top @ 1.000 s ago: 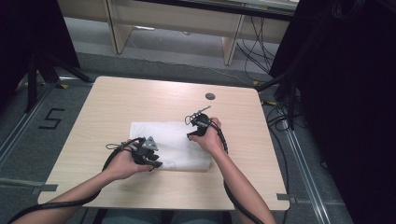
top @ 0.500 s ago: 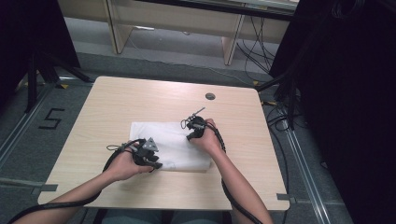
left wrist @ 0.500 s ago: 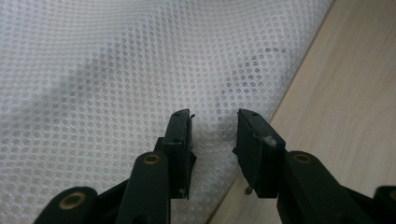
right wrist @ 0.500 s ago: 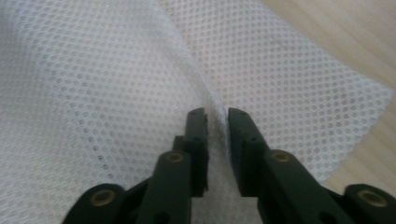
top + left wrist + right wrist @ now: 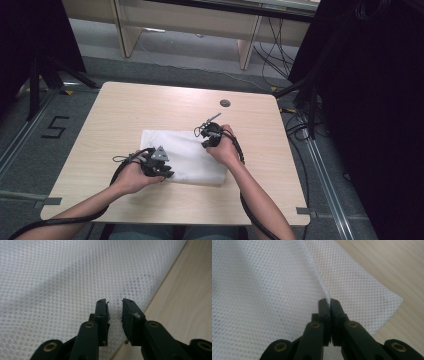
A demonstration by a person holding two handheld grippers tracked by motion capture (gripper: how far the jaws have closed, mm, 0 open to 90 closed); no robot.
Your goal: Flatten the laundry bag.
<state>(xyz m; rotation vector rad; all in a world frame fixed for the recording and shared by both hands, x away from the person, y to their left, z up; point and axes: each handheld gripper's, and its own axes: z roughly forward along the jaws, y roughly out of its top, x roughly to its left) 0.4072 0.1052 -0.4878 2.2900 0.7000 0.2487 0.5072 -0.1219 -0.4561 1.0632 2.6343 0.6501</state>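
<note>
- We see a white mesh cloth (image 5: 187,157) lying flat on the middle of the light wooden desk (image 5: 125,107), with both hand-held grippers working at it.
- Our left hand-held gripper (image 5: 115,307) sits over the cloth's near left edge; its jaws stand apart with mesh under and between them, released and clamping nothing.
- Bare desk wood lies just to the right of those jaws in the left gripper view, where the cloth edge runs diagonally.
- Our right hand-held gripper (image 5: 329,302) is clenched on a raised fold of the mesh cloth, the fabric rising in a ridge straight out of its tips.
- Beyond that fold, a single layer of cloth spreads out to a corner on the wood.
- In the high view, the right hand-held gripper (image 5: 210,136) is at the cloth's far right corner, and the left one (image 5: 159,165) at its near left edge.
- A small dark round grommet (image 5: 225,103) sits in the desk beyond the right hand-held gripper, well apart from the cloth.
- Black cables (image 5: 280,47) trail over the floor past the desk's far edge.
</note>
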